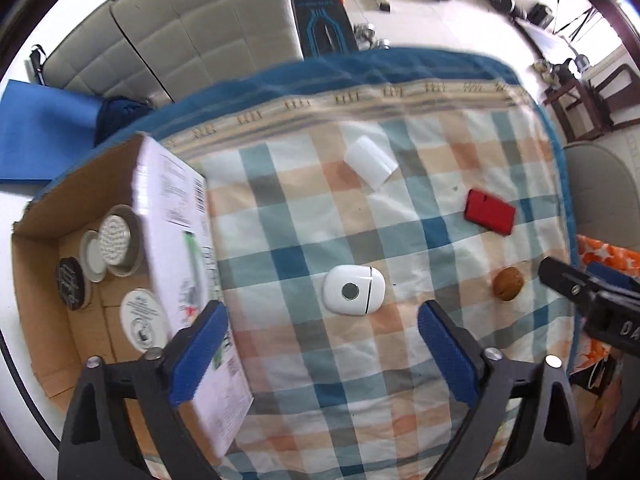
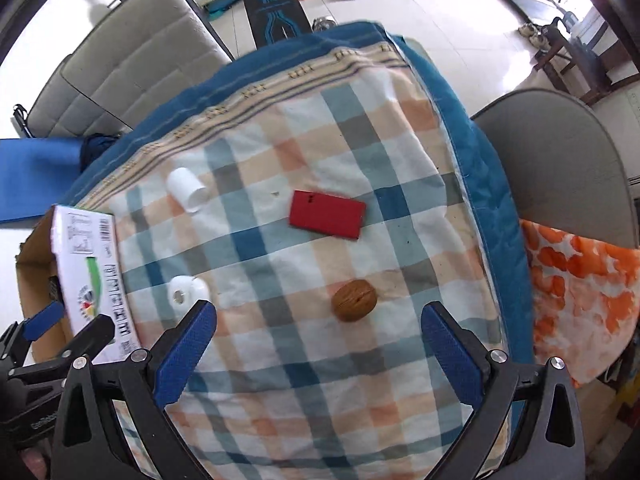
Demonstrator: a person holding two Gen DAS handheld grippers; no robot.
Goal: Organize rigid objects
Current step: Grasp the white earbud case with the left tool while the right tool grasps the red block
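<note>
My left gripper (image 1: pixel 322 332) has its jaws spread wide and empty, hovering just near of the white oval case (image 1: pixel 354 290) on the checked cloth (image 1: pixel 304 392). My right gripper (image 2: pixel 320 332) is likewise spread, the walnut (image 2: pixel 355 300) just beyond it. I judge this the approach to a pick; next I close on each and carry it left to the cardboard box (image 1: pixel 36 280), which already holds round tins.

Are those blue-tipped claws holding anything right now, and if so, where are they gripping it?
Nothing is held. The left gripper is open above the white oval case, and the right gripper is open near the walnut, touching neither.
</note>
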